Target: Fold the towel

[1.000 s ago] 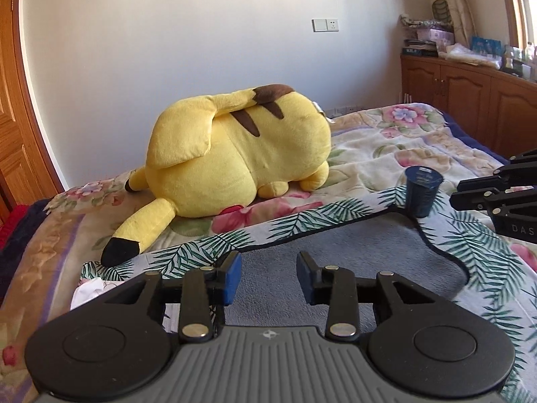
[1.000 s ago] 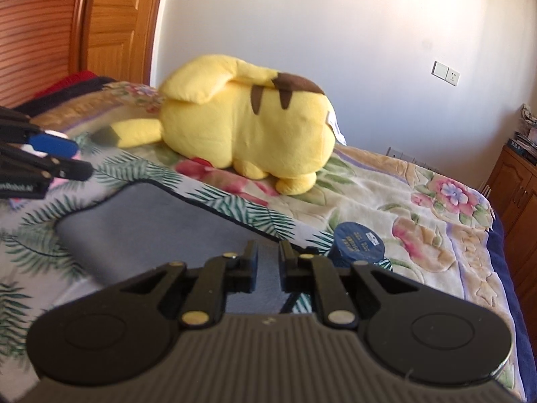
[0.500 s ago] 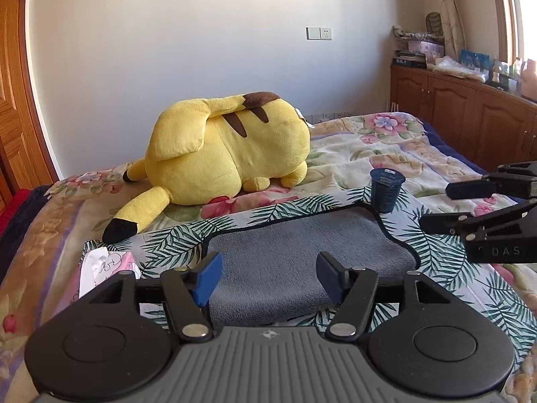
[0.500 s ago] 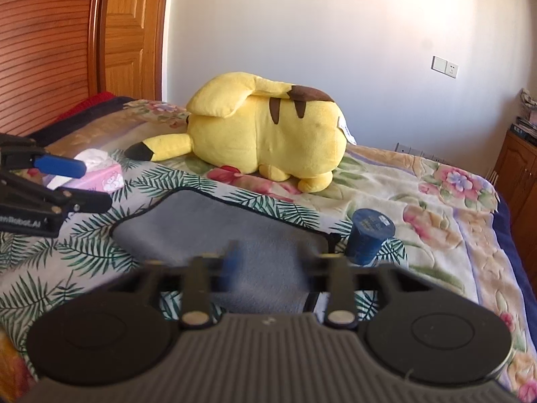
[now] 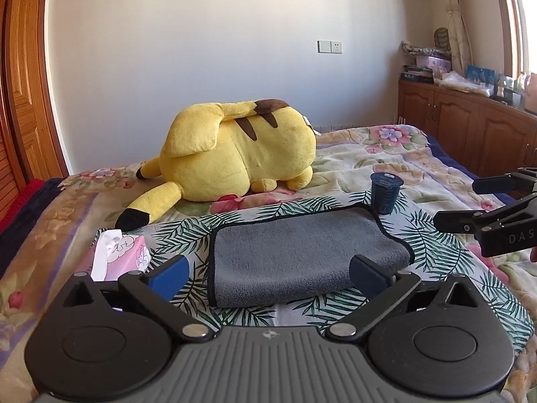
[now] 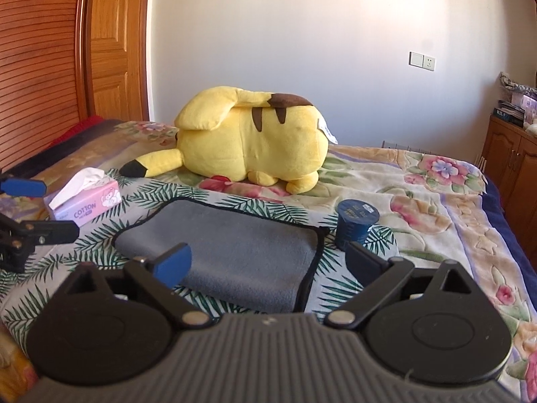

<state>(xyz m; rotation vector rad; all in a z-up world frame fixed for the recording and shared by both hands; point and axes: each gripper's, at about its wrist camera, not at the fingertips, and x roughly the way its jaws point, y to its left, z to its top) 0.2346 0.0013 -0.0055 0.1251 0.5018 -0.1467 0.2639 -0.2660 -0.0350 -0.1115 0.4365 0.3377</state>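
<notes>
A grey towel with black trim lies folded on a palm-leaf cloth on the bed; it also shows in the right wrist view. My left gripper is wide open and empty, held above the bed just short of the towel's near edge. My right gripper is wide open and empty, near the towel's near right corner. Each gripper shows at the edge of the other's view: the right one, the left one.
A big yellow plush toy lies behind the towel. A dark blue cup stands at the towel's far right corner. A pink tissue box sits left of the towel. Wooden cabinets stand at the right, a wooden door at the left.
Both grippers have opened from nearly shut to wide open and pulled back and up from the towel, which now lies folded and free.
</notes>
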